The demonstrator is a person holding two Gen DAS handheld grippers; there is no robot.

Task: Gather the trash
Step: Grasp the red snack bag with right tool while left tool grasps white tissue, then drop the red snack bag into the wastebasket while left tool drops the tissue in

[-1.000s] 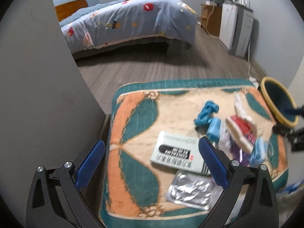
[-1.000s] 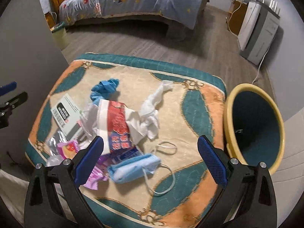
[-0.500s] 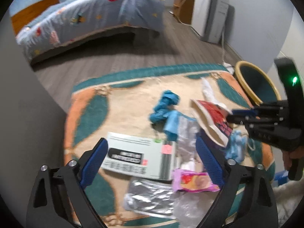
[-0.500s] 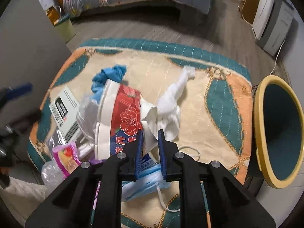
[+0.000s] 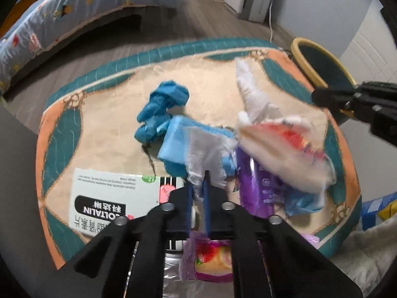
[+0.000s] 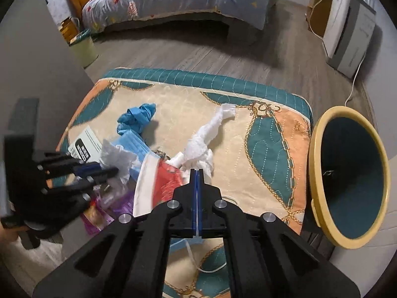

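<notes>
Purple wrapper [image 5: 255,186] half under trash

We point both grippers steeply down; the left gripper [image 5: 197,186] has just clamped shut, and the right gripper [image 6: 197,175] presses its pads together.

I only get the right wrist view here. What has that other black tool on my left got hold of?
Observer: The left tool has just been closing; its jaws now pinch the lower edge of a crinkled clear plastic wrapper.
Visitor: Anything under it that I can't make out?
Observer: A pink snack packet printed with a strawberry lies beneath the tool.
Visitor: And below that?
Observer: Crumpled silver foil, which your picture does not show at all.
</notes>
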